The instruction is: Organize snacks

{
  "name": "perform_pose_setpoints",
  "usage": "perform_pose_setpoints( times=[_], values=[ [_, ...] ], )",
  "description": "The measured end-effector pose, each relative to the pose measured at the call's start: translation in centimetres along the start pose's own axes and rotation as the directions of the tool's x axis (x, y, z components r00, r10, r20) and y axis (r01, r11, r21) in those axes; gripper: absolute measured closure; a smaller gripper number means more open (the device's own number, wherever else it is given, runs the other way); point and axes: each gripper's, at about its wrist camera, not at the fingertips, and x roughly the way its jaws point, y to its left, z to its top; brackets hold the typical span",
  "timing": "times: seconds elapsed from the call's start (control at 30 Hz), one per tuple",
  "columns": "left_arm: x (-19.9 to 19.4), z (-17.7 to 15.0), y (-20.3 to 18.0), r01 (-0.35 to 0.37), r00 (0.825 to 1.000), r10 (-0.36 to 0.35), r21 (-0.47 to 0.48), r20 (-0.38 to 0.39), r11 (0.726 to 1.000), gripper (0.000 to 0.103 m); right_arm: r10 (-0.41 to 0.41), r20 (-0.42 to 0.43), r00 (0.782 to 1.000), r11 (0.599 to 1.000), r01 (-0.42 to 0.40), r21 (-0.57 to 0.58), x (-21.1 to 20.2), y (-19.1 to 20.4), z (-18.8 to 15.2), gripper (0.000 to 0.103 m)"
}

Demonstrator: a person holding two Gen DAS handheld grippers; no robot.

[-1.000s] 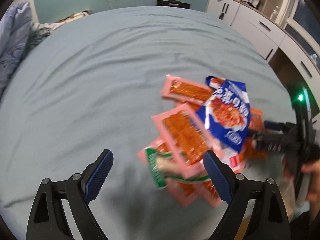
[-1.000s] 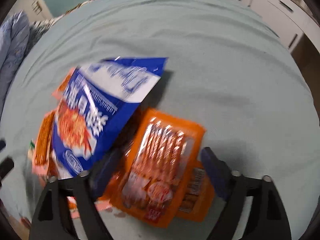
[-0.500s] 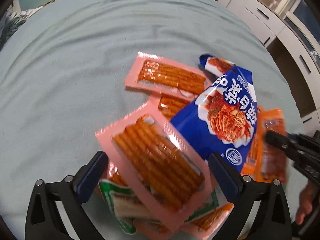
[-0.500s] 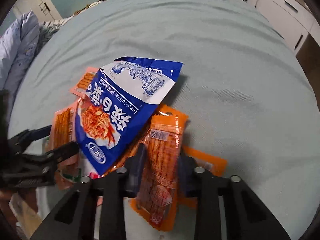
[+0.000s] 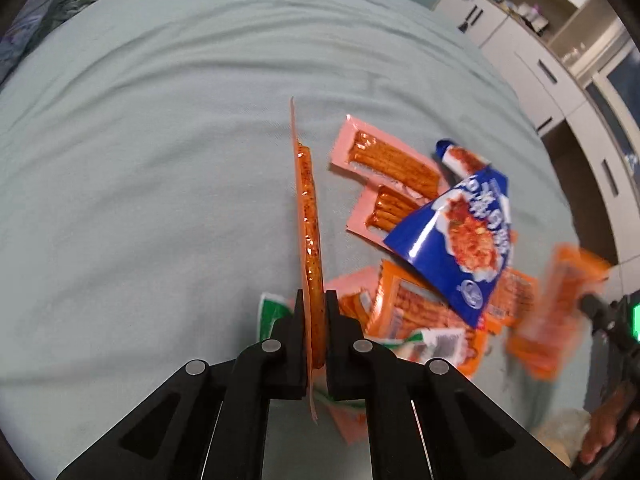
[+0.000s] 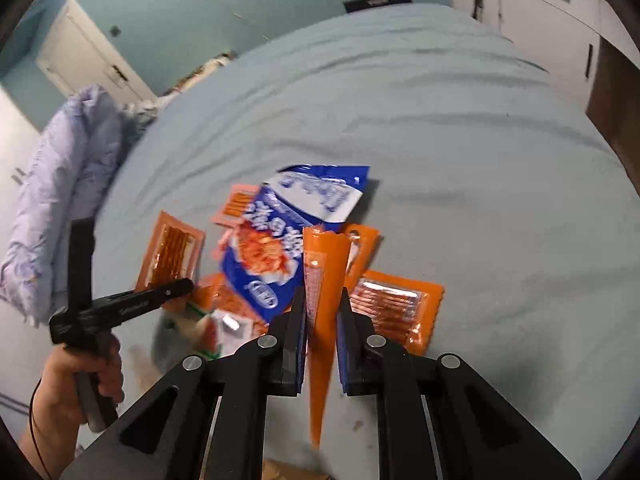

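A pile of snack packs lies on the pale blue bed sheet. My left gripper is shut on a pink pack of spicy sticks, held edge-on above the sheet; the same pack shows flat in the right wrist view. My right gripper is shut on an orange snack pack, lifted above the pile; it appears blurred in the left wrist view. A blue kimchi bag lies on top of two pink packs and orange packs. The blue bag also shows in the right wrist view.
A green and white pack lies under the pile. Another orange pack lies at the pile's right. A rumpled lilac duvet sits at the bed's left. White cupboards stand beyond the right edge. A door is at the back.
My left gripper has closed on the large pink pack and lifted it edge-on. My right gripper, shut on the orange pack, has raised it off the pile.
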Motion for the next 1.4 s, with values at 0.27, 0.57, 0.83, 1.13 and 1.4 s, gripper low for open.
perform_pose_setpoints(
  times=[0.27,0.57,0.83,1.13,1.4],
  values=[
    [-10.0,-3.3,-0.7,0.107,0.981,-0.110,0.027,0.162,0.994,0.098,0.067,0.048,0.997,0.994,-0.071,0.087,-3.8,-2.6,-3.7,0.102],
    [-16.3,-13.9,-4.9,0.271,0.939,-0.317,0.285,0.131,0.919,0.098,0.054,-0.066,0.996,0.971,-0.036,0.237,-1.2,-5.0,-4.8,0.093],
    [-12.8,-16.2,-9.4,0.306,0.951,-0.290,0.461,-0.108,0.833,0.066,-0.005,-0.089,0.996,0.983,0.022,0.182,2.4,-3.9,-2.4,0.039],
    [-12.0,-13.5,-6.5,0.188,0.977,-0.212,0.330,0.037,0.925,0.030,-0.089,-0.231,0.969,0.992,0.106,0.063,7.8,-2.2,-1.8,0.038],
    [-11.9,-11.5,-2.9,0.123,0.981,-0.143,0.142,0.134,0.982,0.030,-0.231,-0.162,0.960,0.970,0.214,-0.114,9.0,0.4,-0.8,0.065]
  ],
)
